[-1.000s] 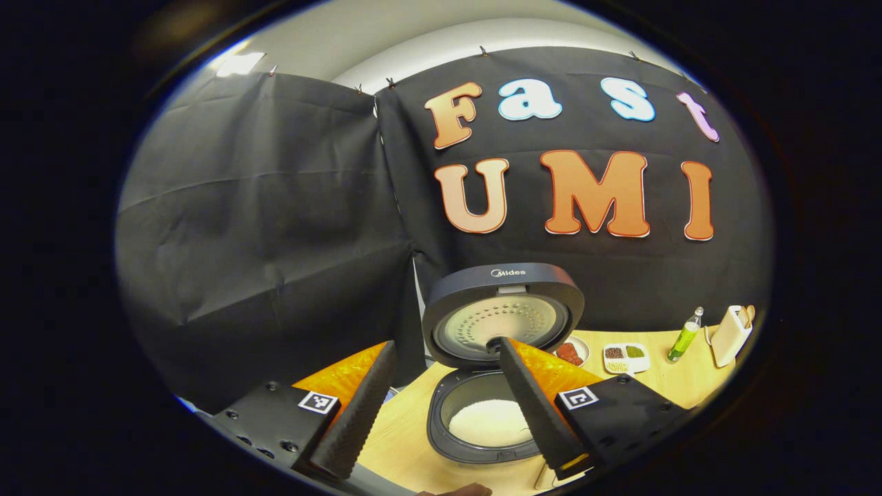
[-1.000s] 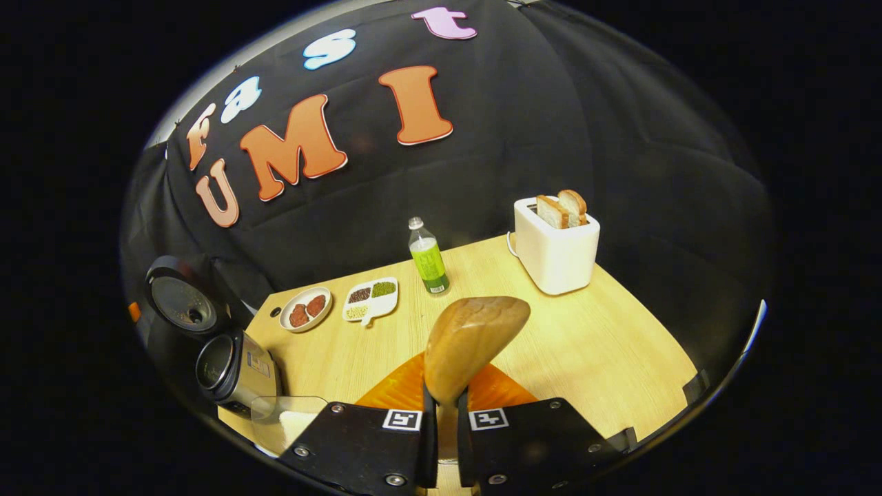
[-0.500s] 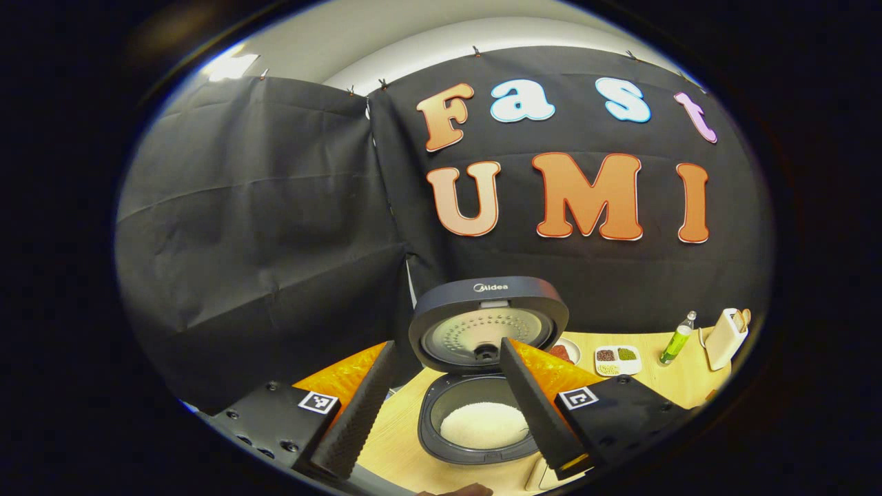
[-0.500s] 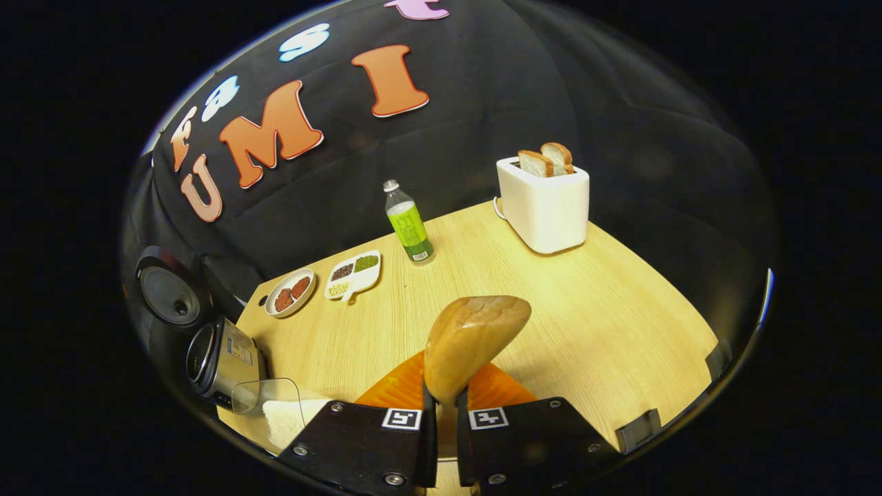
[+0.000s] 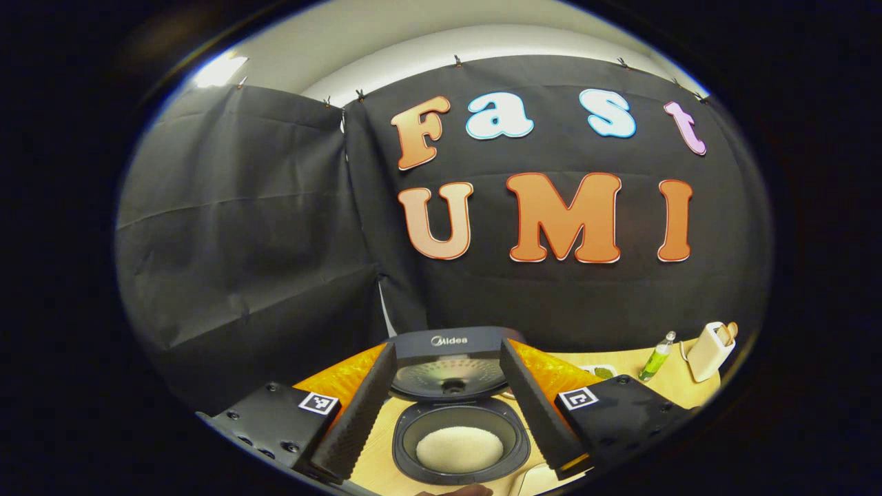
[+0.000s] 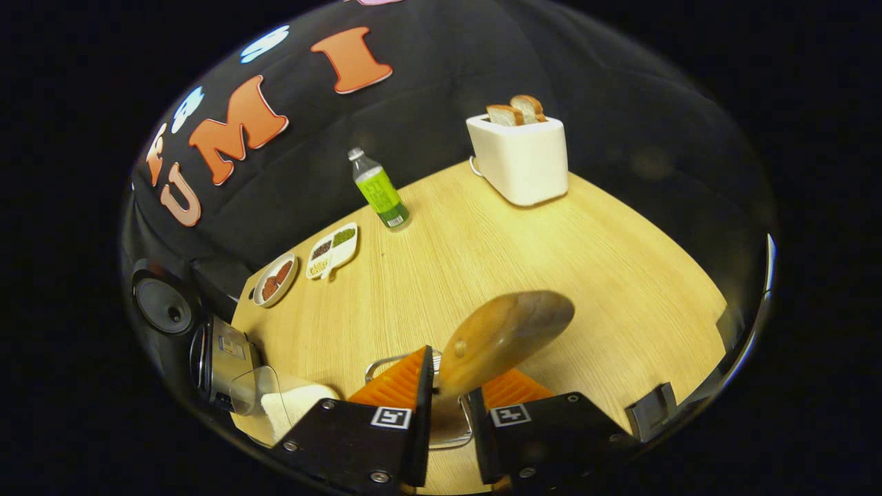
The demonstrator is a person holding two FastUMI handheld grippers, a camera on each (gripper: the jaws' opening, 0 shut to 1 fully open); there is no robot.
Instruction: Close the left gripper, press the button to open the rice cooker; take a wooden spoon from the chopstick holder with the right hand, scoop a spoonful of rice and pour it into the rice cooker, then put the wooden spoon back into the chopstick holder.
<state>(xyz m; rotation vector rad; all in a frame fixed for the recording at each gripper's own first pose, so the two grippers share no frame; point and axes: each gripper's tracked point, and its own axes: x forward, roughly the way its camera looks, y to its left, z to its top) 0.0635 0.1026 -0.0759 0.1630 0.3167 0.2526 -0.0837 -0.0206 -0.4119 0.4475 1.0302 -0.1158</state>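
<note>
The rice cooker [image 5: 458, 430] stands open, its lid [image 5: 448, 351] raised and white rice [image 5: 459, 448] in the pot. My left gripper [image 5: 446, 346] hangs open in front of it, one finger on each side of the lid, touching nothing. In the right gripper view the wooden spoon [image 6: 503, 331] leans to the right between the parted fingers of my right gripper [image 6: 451, 393]. Its handle runs down into the metal chopstick holder [image 6: 382, 362] just under the gripper. Far left in that view are the rice cooker [image 6: 220, 351] and a clear tub of rice [image 6: 282, 406].
On the wooden table [image 6: 551, 262] stand a white toaster [image 6: 520, 151] with bread slices, a green bottle [image 6: 377, 189], a divided dish of beans [image 6: 332, 249] and a small plate [image 6: 273, 279]. The toaster [image 5: 710, 342] and bottle [image 5: 656, 356] sit far right in the left gripper view.
My right gripper has come down over the chopstick holder and its fingers have parted; the spoon now tilts right. The left gripper has swung, so the cooker sits lower and between its fingers.
</note>
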